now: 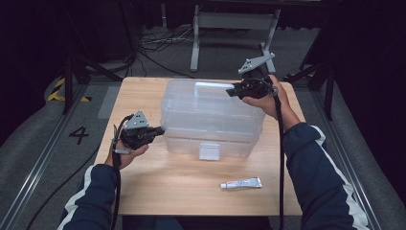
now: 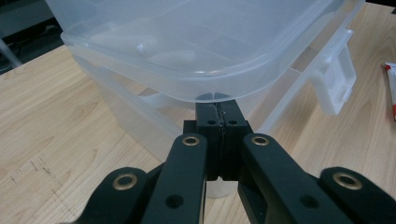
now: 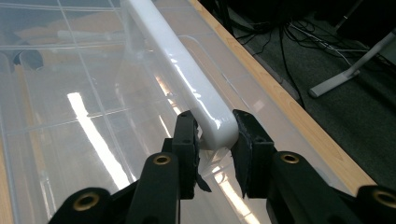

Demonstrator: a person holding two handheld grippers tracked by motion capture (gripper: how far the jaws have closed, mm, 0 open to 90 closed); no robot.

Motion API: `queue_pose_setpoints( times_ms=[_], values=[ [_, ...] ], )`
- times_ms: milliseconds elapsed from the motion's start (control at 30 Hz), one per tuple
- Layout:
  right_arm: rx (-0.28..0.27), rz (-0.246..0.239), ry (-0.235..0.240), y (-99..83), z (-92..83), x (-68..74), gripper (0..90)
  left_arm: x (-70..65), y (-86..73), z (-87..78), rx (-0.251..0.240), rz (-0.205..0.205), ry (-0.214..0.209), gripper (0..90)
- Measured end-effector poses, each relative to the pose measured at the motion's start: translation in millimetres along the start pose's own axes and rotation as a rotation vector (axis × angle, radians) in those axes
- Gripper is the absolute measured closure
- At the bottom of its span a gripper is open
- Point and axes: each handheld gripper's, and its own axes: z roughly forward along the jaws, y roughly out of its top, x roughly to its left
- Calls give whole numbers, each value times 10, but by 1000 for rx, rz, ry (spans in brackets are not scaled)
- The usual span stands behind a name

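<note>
on the wood table (image 1: 143, 191), the clear box (image 1: 210, 120) looks light and slick; your right gripper (image 3: 212, 133) clamps its handle (image 3: 187, 79), your left gripper (image 2: 219, 116) is closed, wedged under the lid (image 2: 187, 42).

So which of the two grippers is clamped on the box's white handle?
The right gripper, on the white handle atop the clear box. The left gripper is shut under the lid rim.

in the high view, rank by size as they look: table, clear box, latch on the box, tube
1. table
2. clear box
3. tube and latch: too alike to rank; the tube is longer and thinner, the latch squarer.
</note>
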Motion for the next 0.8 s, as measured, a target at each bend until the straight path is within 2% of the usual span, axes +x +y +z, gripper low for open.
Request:
queue_pose_setpoints(
  times_ms=[367,400,500,567,700,800],
  values=[
    [-30,-1,-38,-53,-129,-25,688,1,23,-20,-18,0,0,900],
    [-51,5,-48,-81,-195,-42,679,1,24,-24,-16,0,0,900],
    [-56,12,-78,-125,-290,-73,650,1,26,-24,-13,3,-1,900],
    [-60,13,-82,-147,-328,-87,646,1,27,-27,-13,0,-3,900],
    [-110,27,-120,-306,-532,-151,604,-6,35,-31,-12,9,1,900],
    [-126,36,-152,-435,-594,-179,595,-12,36,-28,-11,12,-3,900]
  ],
)
